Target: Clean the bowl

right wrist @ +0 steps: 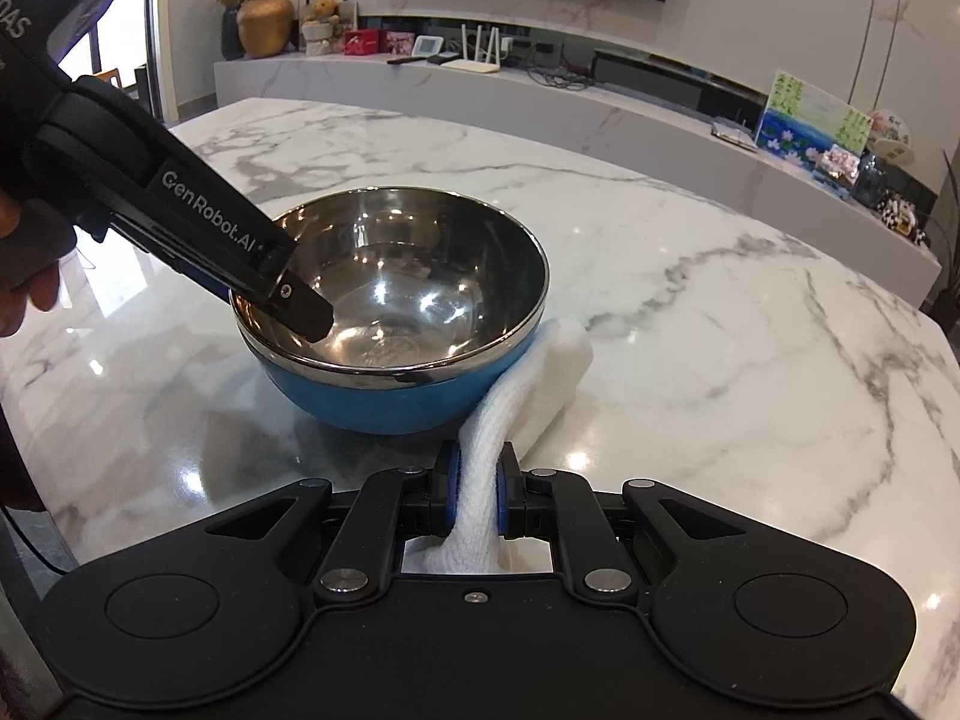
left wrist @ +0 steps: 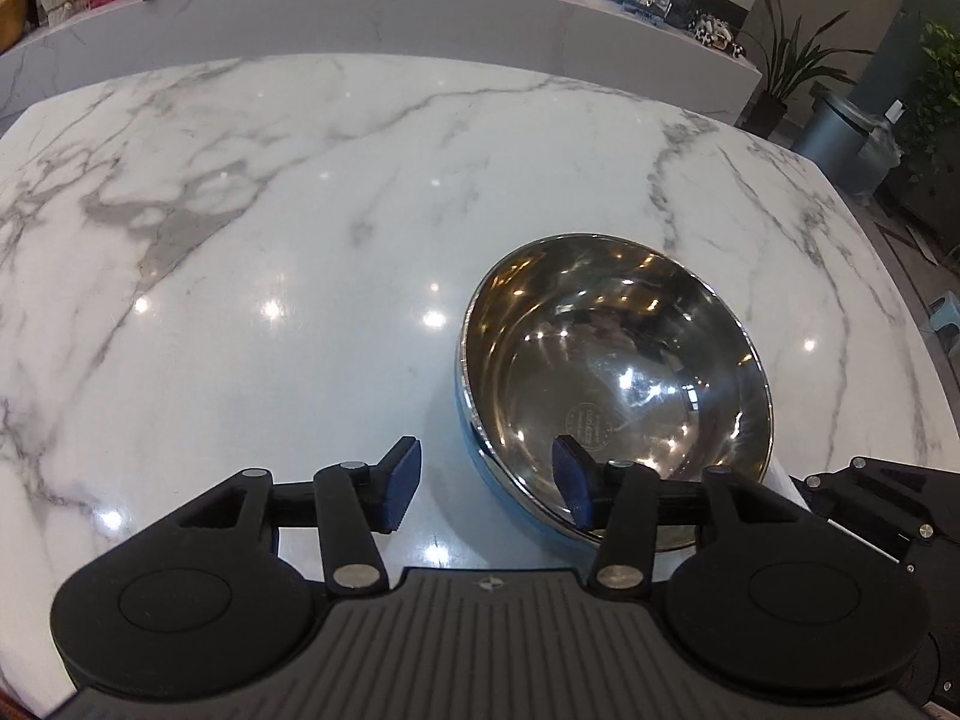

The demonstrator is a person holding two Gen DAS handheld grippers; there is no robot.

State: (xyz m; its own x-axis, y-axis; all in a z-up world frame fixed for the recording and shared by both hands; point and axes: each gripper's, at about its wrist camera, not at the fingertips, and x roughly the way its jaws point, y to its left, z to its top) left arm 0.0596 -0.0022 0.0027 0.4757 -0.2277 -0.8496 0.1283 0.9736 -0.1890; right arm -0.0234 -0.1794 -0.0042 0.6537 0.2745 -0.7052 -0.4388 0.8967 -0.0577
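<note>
A steel bowl [left wrist: 618,372] with a blue outside stands on the white marble table [left wrist: 300,210]; it also shows in the right wrist view [right wrist: 396,306]. My left gripper [left wrist: 489,483] is open and straddles the bowl's near rim, one finger inside the bowl, one outside. In the right wrist view its finger [right wrist: 300,306] reaches over the bowl's left rim. My right gripper [right wrist: 477,480] is shut on a white cloth [right wrist: 528,384] that lies on the table against the bowl's right side.
A low marble shelf [right wrist: 540,84] behind the table carries boxes, a router, pictures and a vase. Potted plants [left wrist: 792,66] and a grey bin [left wrist: 840,132] stand past the table's right edge.
</note>
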